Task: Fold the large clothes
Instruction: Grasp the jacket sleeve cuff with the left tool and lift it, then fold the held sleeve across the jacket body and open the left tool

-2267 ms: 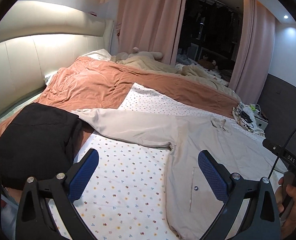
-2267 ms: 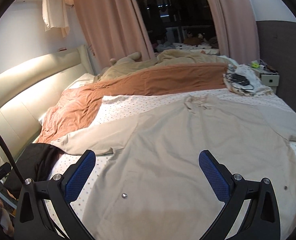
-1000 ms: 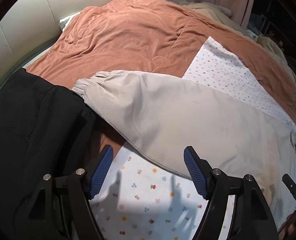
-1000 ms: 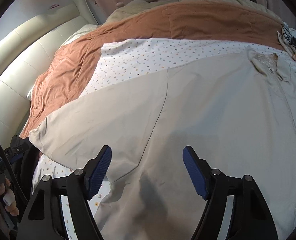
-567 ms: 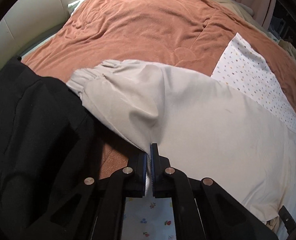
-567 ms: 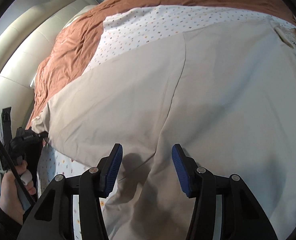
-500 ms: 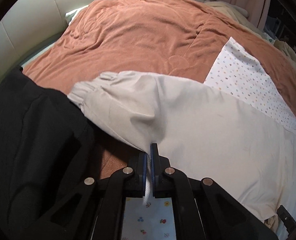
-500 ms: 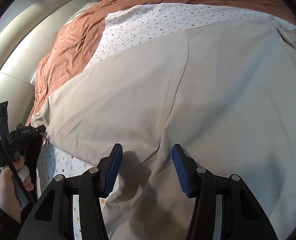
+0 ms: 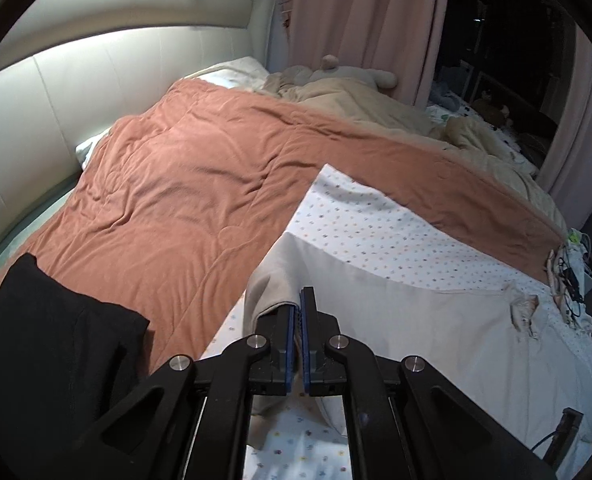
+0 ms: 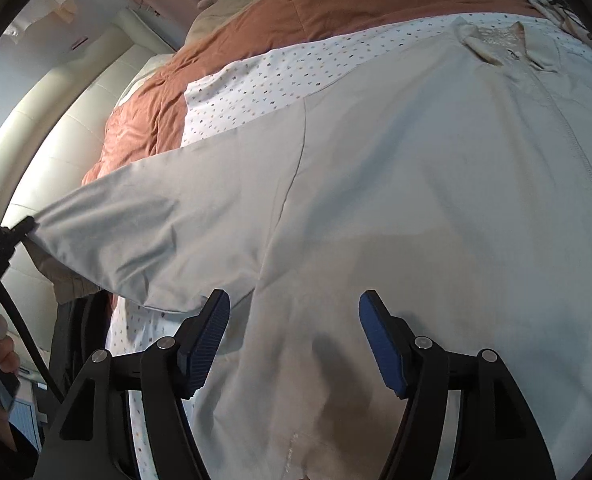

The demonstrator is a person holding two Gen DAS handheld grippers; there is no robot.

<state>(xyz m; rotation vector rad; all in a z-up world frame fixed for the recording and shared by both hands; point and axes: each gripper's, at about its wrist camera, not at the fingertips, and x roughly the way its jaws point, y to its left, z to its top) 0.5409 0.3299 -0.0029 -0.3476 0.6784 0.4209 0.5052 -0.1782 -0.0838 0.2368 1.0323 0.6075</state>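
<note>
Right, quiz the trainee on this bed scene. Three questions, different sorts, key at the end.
1. True or false: the left tool is shut on the beige shirt's sleeve.
2. The right tool is: A) shut on the shirt's collar, B) open over the beige shirt, C) holding the black garment.
3. Fill in: the blanket beyond the dotted sheet is ____ coloured.

Key: 1 true; 2 B; 3 rust

Home bedroom — bed (image 9: 200, 184), headboard (image 9: 76, 92), curtains (image 9: 360, 20)
</note>
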